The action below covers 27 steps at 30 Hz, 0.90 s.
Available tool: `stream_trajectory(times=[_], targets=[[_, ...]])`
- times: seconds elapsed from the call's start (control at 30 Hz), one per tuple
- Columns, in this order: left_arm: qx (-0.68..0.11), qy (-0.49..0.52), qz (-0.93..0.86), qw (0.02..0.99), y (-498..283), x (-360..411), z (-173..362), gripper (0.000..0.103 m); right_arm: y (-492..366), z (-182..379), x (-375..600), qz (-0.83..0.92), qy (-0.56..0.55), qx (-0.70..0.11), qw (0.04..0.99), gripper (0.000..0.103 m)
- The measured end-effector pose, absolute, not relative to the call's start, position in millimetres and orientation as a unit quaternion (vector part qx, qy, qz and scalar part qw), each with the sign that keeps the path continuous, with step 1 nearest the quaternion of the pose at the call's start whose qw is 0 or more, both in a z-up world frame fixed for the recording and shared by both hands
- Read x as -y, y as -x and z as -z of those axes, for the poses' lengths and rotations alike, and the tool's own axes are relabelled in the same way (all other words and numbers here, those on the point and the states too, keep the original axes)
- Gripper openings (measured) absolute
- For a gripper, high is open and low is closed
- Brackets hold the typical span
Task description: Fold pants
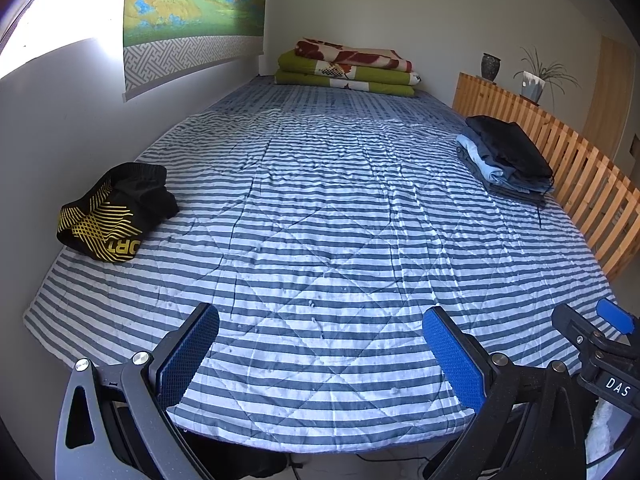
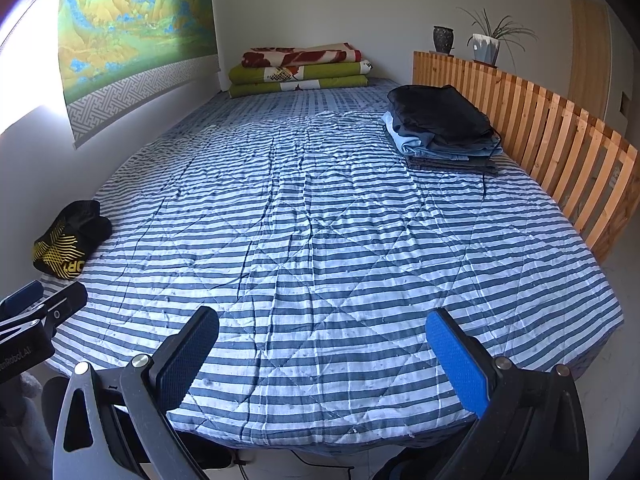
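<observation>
Crumpled black pants with yellow line print [image 1: 114,211] [image 2: 69,240] lie at the left edge of the blue-and-white striped bed [image 1: 320,240] [image 2: 320,240], near the wall. My left gripper [image 1: 320,354] hovers open over the bed's near edge, nothing between its blue pads. My right gripper [image 2: 322,356] is open too, likewise held at the near edge with nothing in it. In the left wrist view the right gripper [image 1: 592,332] shows at the lower right; in the right wrist view the left gripper [image 2: 40,304] shows at the lower left. Both stand well short of the pants.
A stack of folded dark and light-blue garments [image 1: 506,158] [image 2: 444,126] sits at the bed's right side beside a wooden slatted rail [image 1: 568,160] [image 2: 540,128]. Folded green and red blankets [image 1: 348,66] [image 2: 300,68] lie at the far end. The wall [image 1: 60,120] bounds the left.
</observation>
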<state>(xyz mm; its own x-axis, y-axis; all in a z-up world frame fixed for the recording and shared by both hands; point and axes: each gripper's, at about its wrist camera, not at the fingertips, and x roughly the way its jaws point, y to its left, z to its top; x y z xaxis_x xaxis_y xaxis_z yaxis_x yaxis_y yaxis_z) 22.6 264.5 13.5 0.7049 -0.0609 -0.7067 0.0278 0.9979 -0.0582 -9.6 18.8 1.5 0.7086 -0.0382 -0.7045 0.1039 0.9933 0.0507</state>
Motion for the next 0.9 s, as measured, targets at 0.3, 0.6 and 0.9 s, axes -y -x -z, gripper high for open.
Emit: stream_trajectory(times=[0.3, 0.6, 0.9], targets=[[-0.382, 0.023, 0.025, 0.924, -22.1, -265.4, -14.5, 0.103, 7.7, -4.1, -22.2, 0.035, -0.043, -0.379, 0.924, 0.102], [-0.381, 0.027, 0.022, 0.924, -21.1, -269.0, -15.4, 0.103, 5.1, -5.7, -26.8, 0.032, -0.041, -0.379, 0.924, 0.102], [-0.378, 0.033, 0.014, 0.925, -21.6, -279.6, -17.1, 0.103, -1.7, -6.8, -34.9, 0.018, -0.036, -0.378, 0.925, 0.102]])
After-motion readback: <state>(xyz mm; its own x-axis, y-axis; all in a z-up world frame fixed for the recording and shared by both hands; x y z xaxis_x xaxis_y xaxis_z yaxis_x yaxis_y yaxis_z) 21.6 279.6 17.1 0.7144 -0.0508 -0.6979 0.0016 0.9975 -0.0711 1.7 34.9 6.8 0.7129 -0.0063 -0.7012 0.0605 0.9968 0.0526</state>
